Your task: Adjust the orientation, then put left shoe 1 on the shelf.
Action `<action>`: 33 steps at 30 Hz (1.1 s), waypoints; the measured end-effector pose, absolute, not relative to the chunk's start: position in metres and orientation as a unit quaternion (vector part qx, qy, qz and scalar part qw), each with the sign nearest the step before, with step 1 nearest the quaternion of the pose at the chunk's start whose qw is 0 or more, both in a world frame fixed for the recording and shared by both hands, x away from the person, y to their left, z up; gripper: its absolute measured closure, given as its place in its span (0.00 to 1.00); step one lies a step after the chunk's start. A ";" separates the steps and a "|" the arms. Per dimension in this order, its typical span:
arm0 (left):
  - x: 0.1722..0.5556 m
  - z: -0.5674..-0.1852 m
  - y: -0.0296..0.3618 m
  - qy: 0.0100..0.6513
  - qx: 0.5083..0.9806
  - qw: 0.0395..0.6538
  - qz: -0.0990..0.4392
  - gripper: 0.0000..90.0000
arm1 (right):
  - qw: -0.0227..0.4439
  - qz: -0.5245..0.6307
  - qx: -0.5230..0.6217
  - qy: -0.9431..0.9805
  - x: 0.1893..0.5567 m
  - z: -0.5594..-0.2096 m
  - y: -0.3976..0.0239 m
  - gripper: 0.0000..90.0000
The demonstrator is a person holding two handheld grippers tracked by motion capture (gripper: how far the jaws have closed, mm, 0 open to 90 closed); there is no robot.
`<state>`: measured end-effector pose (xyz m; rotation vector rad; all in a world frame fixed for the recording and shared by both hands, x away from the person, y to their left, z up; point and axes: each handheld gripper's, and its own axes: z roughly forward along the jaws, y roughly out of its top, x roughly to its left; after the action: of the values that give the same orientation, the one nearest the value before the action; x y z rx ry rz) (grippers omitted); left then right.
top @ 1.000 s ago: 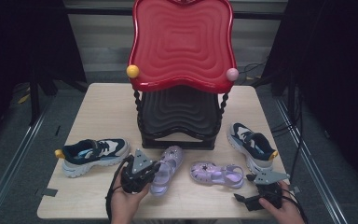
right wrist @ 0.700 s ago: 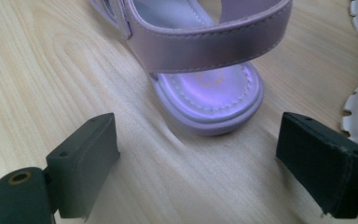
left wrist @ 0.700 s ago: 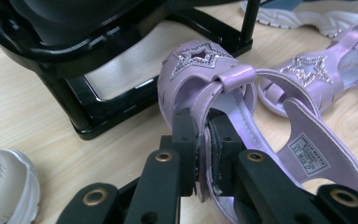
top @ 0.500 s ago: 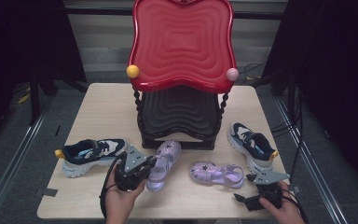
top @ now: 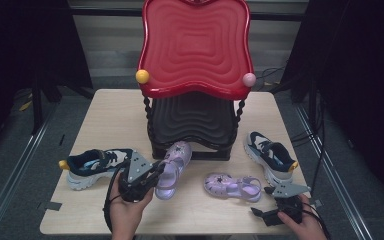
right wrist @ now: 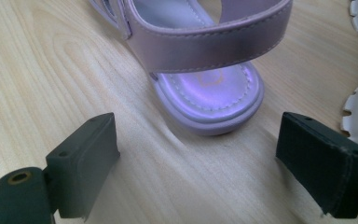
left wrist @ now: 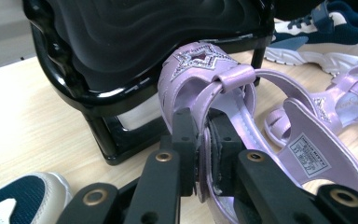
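The lilac glittery plastic sandal [left wrist: 242,121], clamped by its thin side strap in the left hand-held gripper [left wrist: 204,154], could be snagged on the black wavy rack [left wrist: 135,51].

Left gripper [top: 152,176] has carried the sandal [top: 172,162] toward the rack [top: 192,127].

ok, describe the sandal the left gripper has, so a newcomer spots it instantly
Start at the red-and-black shoe rack mid-table. At its front edge a lilac sandal points its toe at the black shelf, with the left gripper clamped on its strap. Its twin lies free to the right; the other shoes are navy sneakers.
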<state>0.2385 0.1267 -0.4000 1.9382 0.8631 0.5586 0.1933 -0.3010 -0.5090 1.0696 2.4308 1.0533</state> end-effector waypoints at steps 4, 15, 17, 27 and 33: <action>0.239 -0.397 0.126 0.350 0.787 0.455 0.228 0.92 | 0.142 0.365 0.370 0.842 0.193 -0.509 -0.301 0.13; 0.244 -0.386 0.123 0.353 0.772 0.469 0.242 0.92 | 0.142 0.365 0.370 0.842 0.193 -0.509 -0.301 0.13; 0.245 -0.384 0.122 0.354 0.771 0.470 0.245 0.92 | 0.142 0.365 0.370 0.842 0.193 -0.509 -0.301 0.13; 0.253 -0.380 0.115 0.363 0.757 0.479 0.255 0.92 | 0.142 0.365 0.370 0.842 0.193 -0.509 -0.301 0.13; 0.259 -0.378 0.111 0.366 0.752 0.480 0.266 0.92 | 0.142 0.365 0.370 0.842 0.193 -0.509 -0.301 0.13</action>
<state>0.2588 0.1111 -0.3776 1.8336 0.8928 0.6477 0.1934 -0.3011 -0.5091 1.0676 2.4305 1.0531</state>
